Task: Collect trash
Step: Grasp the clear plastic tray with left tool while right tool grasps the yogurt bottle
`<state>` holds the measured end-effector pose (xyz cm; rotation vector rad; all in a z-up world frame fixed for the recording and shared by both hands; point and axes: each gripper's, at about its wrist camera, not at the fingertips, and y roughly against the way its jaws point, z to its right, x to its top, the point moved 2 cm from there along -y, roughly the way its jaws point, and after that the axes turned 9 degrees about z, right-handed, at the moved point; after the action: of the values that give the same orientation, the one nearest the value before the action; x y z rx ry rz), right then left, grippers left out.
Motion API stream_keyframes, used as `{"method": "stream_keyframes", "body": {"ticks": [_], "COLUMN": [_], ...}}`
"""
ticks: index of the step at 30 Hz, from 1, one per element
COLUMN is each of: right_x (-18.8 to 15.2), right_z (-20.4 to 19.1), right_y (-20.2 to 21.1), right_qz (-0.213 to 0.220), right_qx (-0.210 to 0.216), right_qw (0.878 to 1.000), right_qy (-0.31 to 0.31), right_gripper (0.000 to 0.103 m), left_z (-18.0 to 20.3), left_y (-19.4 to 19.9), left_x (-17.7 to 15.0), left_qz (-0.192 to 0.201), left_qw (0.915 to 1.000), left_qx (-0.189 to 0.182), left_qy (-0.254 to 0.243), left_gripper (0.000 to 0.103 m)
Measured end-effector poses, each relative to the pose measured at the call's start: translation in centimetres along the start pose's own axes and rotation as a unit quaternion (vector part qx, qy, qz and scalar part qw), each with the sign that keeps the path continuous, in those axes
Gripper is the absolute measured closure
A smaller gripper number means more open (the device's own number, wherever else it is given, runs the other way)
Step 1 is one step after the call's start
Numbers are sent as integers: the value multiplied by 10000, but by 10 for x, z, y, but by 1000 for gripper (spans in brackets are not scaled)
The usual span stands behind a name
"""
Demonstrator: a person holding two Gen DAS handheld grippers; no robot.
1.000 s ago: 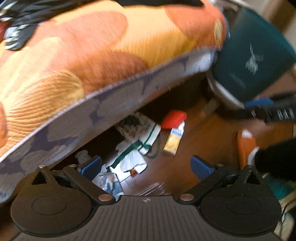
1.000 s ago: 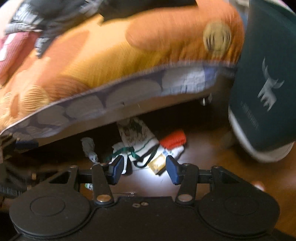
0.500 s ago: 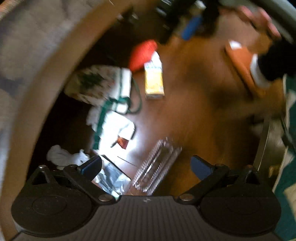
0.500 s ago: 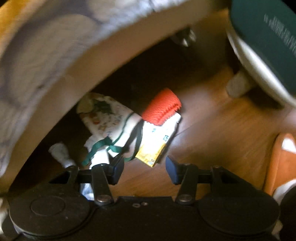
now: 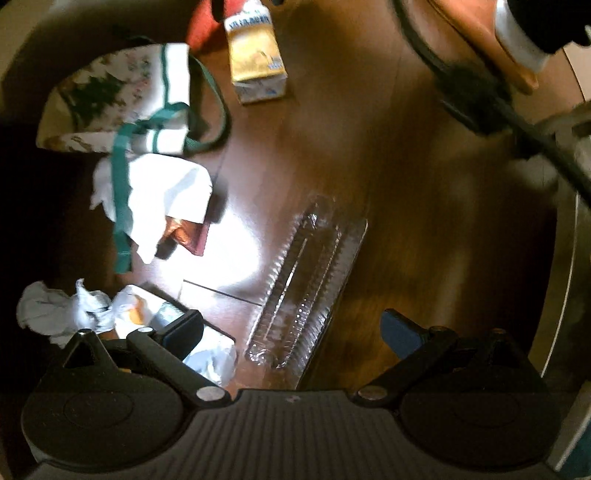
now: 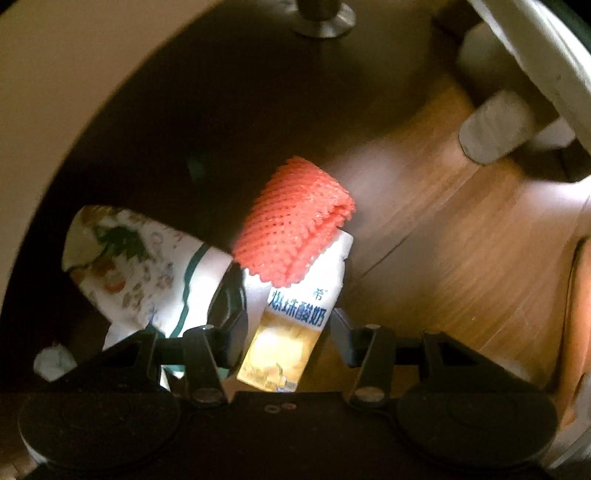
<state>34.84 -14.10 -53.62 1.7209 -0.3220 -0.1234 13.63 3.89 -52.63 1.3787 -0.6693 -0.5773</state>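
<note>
Trash lies on a wooden floor under a bed edge. In the left wrist view my left gripper is open just above a clear plastic tray, which lies between its fingers. A crumpled tissue, a foil wrapper, white paper, a printed cloth bag and a yellow milk carton lie around. In the right wrist view my right gripper is open with the yellow milk carton between its fingers. A red foam net rests on the carton's top.
The bed frame arches over the trash at the left. A metal bed leg stands behind. A white chair foot is at upper right. An orange slipper and a black cable lie on the floor.
Both grippers have dropped lower and moved in under the bed edge. The left one now straddles the clear tray; the right one now straddles the milk carton.
</note>
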Motion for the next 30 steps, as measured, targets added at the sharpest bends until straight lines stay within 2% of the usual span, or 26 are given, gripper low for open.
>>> {"method": "stream_keyframes", "body": {"ticks": [5, 9, 15, 18, 23, 30], "right_x": [0, -2, -2, -2, -2, -14], "right_z": [-2, -2, 2, 5, 12, 14], "right_y": [-15, -25, -47, -54, -53, -41], "right_qz": [76, 37, -258, -288, -159, -28], "right_qx": [-336, -433, -604, -612, -551, -492], "right_qw": [9994, 9990, 9977, 9973, 9973, 9950], "right_qy": [89, 80, 182, 286, 453, 866], "right_gripper": [53, 52, 53, 54, 57, 59], "left_z": [6, 9, 12, 13, 11, 3], "left_y": [-20, -36, -54, -60, -72, -74], "left_x": [-4, -5, -4, -1, 3, 11], "left_qz": [-66, -134, -254, -262, -324, -265], "left_qw": [9995, 9986, 9980, 9985, 9983, 9993], "left_qx": [159, 249, 226, 212, 331, 215], "left_qy": [-281, -454, -533, -441, -366, 144], "left_gripper": [0, 0, 2, 12, 43, 60]}}
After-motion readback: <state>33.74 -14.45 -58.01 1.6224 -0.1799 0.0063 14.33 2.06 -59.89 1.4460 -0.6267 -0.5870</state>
